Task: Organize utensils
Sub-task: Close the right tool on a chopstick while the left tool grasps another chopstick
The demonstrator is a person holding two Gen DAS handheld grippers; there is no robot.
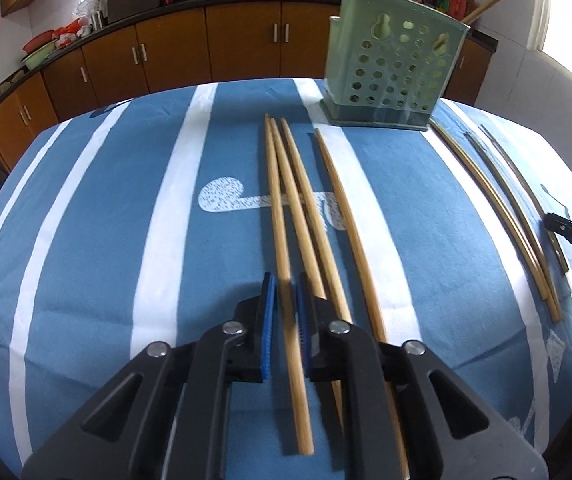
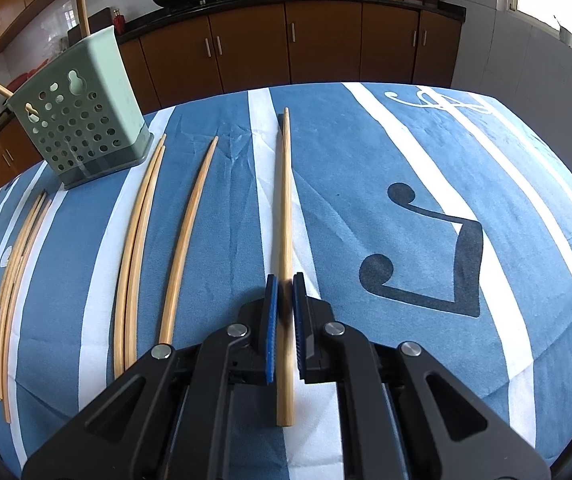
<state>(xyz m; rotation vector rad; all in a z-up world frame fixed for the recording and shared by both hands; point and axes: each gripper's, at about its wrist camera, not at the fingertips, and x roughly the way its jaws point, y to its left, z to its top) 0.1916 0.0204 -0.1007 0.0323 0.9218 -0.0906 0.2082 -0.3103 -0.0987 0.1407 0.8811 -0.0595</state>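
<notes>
Our left hand-held gripper (image 1: 286,292) straddles one bamboo chopstick (image 1: 282,216) near its thick end, pads not quite clenched on it; our right hand-held gripper (image 2: 285,294) is clamped on another chopstick (image 2: 285,200), its tip seemingly raised off the striped cloth (image 2: 366,160) of the tabletop. These sticks look light, stiff and smooth, so we judge a grip near the thick end steadies them. Loose chopsticks (image 2: 142,240) lie between us and the green perforated holder (image 2: 82,128) at far left.

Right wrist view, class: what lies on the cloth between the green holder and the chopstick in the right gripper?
Three loose chopsticks lie between the green holder and the chopstick in the right gripper.
</notes>
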